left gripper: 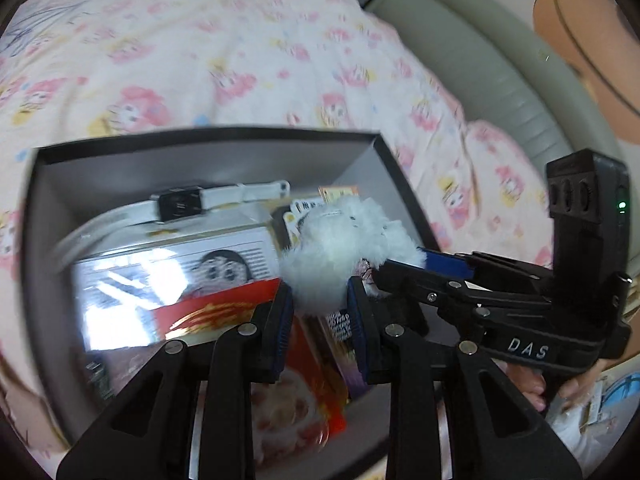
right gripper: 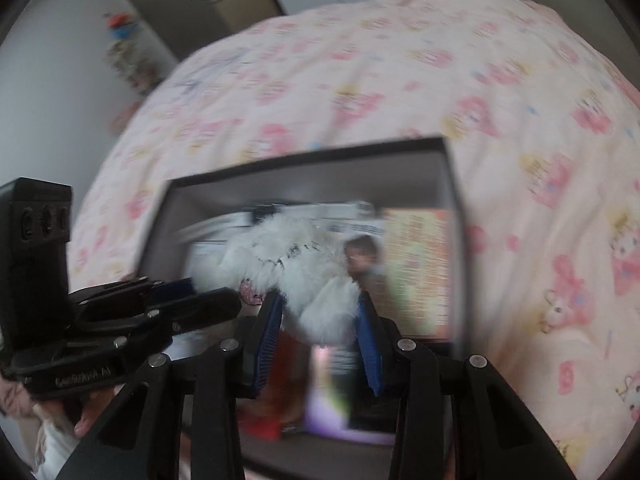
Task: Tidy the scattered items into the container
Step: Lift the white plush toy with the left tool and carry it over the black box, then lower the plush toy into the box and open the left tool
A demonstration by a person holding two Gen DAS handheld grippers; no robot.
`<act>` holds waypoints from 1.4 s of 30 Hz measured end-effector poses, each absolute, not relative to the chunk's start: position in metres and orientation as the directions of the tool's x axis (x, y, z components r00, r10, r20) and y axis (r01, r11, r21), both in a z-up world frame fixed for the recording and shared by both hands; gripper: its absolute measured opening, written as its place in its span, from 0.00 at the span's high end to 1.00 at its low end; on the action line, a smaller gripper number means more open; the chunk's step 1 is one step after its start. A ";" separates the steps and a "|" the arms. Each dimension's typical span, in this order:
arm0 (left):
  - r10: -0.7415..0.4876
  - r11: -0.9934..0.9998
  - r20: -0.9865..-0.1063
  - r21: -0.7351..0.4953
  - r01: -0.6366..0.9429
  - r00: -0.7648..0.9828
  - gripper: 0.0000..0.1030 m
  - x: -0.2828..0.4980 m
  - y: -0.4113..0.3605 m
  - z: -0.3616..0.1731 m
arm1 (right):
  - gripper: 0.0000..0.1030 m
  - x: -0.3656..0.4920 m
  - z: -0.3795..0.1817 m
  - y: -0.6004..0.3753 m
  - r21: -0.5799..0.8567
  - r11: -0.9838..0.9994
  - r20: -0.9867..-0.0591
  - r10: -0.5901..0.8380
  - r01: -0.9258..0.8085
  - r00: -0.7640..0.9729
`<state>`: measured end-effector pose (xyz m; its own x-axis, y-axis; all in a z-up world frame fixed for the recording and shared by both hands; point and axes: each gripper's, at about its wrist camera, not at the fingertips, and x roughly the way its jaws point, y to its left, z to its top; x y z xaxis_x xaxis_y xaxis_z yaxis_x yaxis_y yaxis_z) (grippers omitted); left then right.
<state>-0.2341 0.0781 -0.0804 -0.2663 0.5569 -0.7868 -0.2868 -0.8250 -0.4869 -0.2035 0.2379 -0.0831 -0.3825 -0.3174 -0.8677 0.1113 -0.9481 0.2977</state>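
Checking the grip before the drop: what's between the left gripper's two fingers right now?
The white fluffy plush sits between the left gripper fingers, over the open box, in the left wrist view.

Both handheld grippers are matte black plastic linkages with silver rivets at the joints and ribbed blue pads (left gripper: 282, 322) on the fingers. The right gripper (left gripper: 394, 266) carries white "DAS" lettering and a green light at three o'clock. The left gripper (right gripper: 208, 300) bears faint embossed text. Bare fingertips (left gripper: 532, 390) show beneath.

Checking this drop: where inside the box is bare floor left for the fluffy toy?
Bare grey floor shows only along the box right wall, beside the white fluffy toy. The middle and left are crowded: red packet, glossy card, white cable behind.
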 end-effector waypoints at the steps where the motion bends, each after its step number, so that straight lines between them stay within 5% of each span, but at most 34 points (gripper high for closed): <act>1: 0.562 -0.822 -0.788 -0.497 -0.279 -0.251 0.75 -0.237 0.083 -0.086 | 0.68 -0.205 -0.087 0.241 0.267 -0.959 -0.878 -0.284 0.100 -0.386; 12: 0.551 -0.834 -0.779 -0.498 -0.239 -0.299 0.71 -0.235 0.064 -0.087 | 0.67 -0.204 -0.078 0.246 0.187 -0.982 -0.860 -0.175 0.024 -0.479; 15: 0.536 -0.844 -0.783 -0.500 -0.194 -0.314 0.78 -0.239 0.057 -0.092 | 0.68 -0.198 -0.068 0.244 0.187 -0.982 -0.831 -0.173 0.026 -0.529; 26: 0.601 -0.798 -0.785 -0.579 -0.170 -0.150 0.82 -0.259 0.094 -0.112 | 0.71 -0.199 -0.088 0.231 0.079 -0.997 -0.885 -0.076 0.014 -0.460; 42: 0.608 -0.794 -0.770 -0.582 -0.177 -0.196 0.75 -0.245 0.082 -0.100 | 0.71 -0.197 -0.099 0.222 0.035 -0.999 -0.902 -0.040 0.019 -0.429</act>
